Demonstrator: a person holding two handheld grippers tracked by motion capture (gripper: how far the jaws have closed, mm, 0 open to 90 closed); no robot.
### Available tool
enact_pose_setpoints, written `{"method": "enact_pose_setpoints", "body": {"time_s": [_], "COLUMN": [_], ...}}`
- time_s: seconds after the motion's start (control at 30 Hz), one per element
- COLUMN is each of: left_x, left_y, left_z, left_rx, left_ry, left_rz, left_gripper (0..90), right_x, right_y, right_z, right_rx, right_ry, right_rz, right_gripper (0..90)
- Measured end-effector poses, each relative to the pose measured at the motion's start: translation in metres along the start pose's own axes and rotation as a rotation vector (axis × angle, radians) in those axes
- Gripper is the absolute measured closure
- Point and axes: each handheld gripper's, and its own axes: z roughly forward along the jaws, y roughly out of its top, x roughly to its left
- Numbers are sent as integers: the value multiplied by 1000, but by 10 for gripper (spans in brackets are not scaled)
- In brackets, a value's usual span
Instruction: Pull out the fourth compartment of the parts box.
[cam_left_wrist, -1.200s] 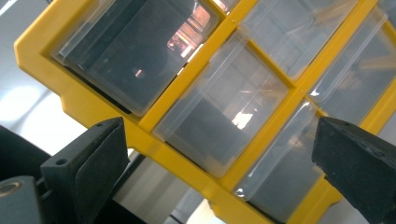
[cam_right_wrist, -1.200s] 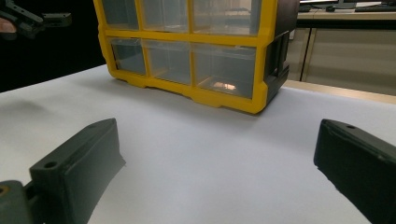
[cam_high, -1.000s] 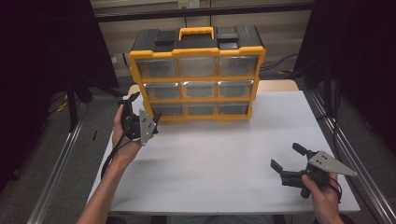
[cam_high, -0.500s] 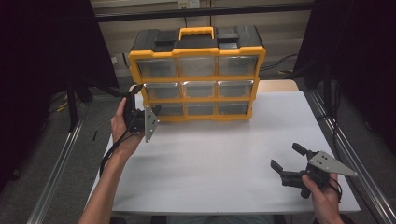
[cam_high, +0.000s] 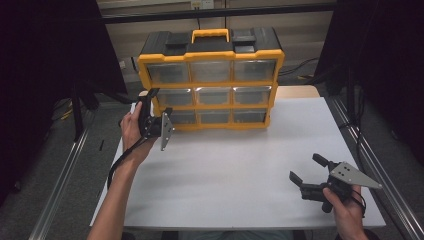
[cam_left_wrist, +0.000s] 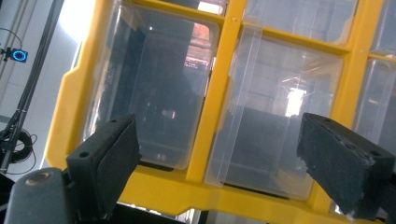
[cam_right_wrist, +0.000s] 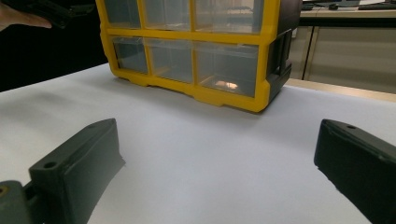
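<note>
The yellow drawer cabinet (cam_high: 211, 80) stands upright at the far edge of the white worktop (cam_high: 235, 170), its black top carrying a yellow handle (cam_high: 210, 35); its front shows three rows of three clear drawers facing the person.

The left gripper (cam_high: 159, 101) is raised at the cabinet's left front corner, level with the middle row; the left hand (cam_high: 132, 127) grips its body, and the grey plate hangs on its underside. In the left gripper view the jaws are released and set wide, and have just been closing slightly; they frame the yellow upright between the left drawer (cam_left_wrist: 149, 93) and the centre drawer (cam_left_wrist: 275, 112); nothing is clamped between the pads, and contact with the cabinet cannot be determined.

The right gripper (cam_high: 309, 169) sits low over the near right area of the worktop, well apart from the cabinet, held by the right hand (cam_high: 345, 205); its jaws are released and wide, with bare worktop between them; in the right gripper view they point toward the cabinet's lower right corner.
</note>
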Motion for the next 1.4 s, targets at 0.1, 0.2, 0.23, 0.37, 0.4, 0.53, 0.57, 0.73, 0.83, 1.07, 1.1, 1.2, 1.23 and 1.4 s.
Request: {"method": "enact_pose_setpoints", "body": {"time_s": [0.1,0.2,0.23,0.37,0.4,0.53,0.57,0.73,0.83,1.07,1.1,1.2,1.23,1.4], "left_x": [-4,-8,-9,-12,-12,-17,-19,-20,-18,-18,-18,-15,-15,-15], "left_y": [-1,-2,-2,-3,-2,-4,-5,-11,-14,-15,-15,-14,-14,-17], "left_z": [7,12,12,17,18,26,28,30,29,29,29,28,28,28], "left_rx": [-3,-8,6,9,16,19,20,43,58,58,58,60,55,60], "left_ry": [10,9,20,3,2,11,21,-25,-20,-13,-13,-7,-7,-24], "left_rz": [14,32,44,36,41,100,107,120,125,145,145,152,159,149], "left_gripper": [152,164,170,205,215,265,272,322,345,415,444,489,492,547], "right_x": [0,0,-1,-1,-1,1,2,0,-1,0,0,0,0,0], "right_y": [0,0,0,0,0,0,0,0,0,0,0,0,0,0], "right_z": [0,0,-1,-1,0,2,2,0,-1,-1,-1,-1,-1,-2], "right_rx": [1,1,-1,-3,-2,5,3,1,-3,3,2,0,2,2], "right_ry": [1,5,5,1,0,7,7,7,7,16,18,15,12,14], "right_rz": [2,-2,-2,3,4,-4,-5,-4,-8,-9,-7,-8,-5,-6], "right_gripper": [3,3,3,3,3,3,3,3,3,3,3,3,3,2]}}
